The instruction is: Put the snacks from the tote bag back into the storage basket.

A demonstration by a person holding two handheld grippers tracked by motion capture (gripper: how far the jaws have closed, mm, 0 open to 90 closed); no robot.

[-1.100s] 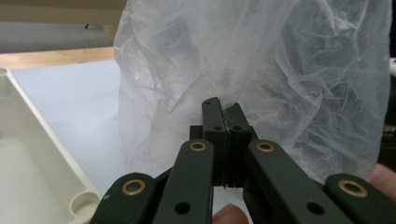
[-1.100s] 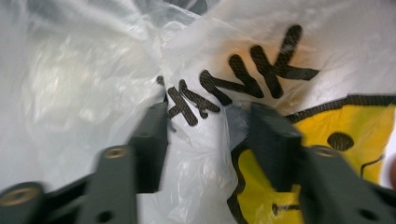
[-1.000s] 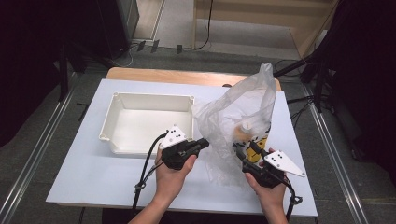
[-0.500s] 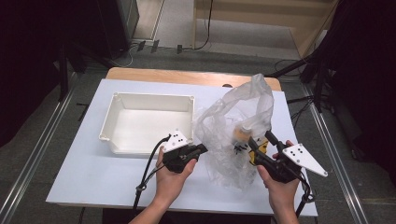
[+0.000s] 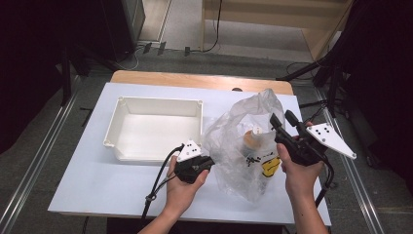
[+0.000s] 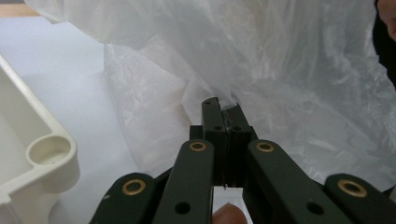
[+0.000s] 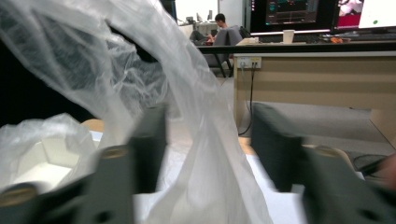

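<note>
White table [image 5: 97, 185] on a wooden bench, dark lab around it, cables on the floor behind. The clear plastic bag [image 5: 243, 131] sits right of centre, roughly 3 o'clock from the white tray [image 5: 158, 105], which looks empty.

Bag is thin crinkled film: very light, floppy, no stiffness, slippery between pads. It will stretch or tear if you pull both sides hard. Contents look like small items, an orange-capped piece [image 5: 252, 139] and a yellow label [image 5: 270, 165]; can't make them out exactly. Those carry the weight, so expect them to slide to the low end when you lift.

Your left tongs [image 5: 207, 163] are clamped tight on a pinch of film at the bag's 9 o'clock edge; the left gripper view shows the jaws together with film caught at the tips [image 6: 223, 109]. Your right tongs [image 5: 283, 118] are up at the bag's 3 o'clock, jaws part open and just been closing, with a ridge of film [image 7: 210, 154] standing between them, not yet pinched.

Grab bunched film near the mouth, not a single layer.
</note>
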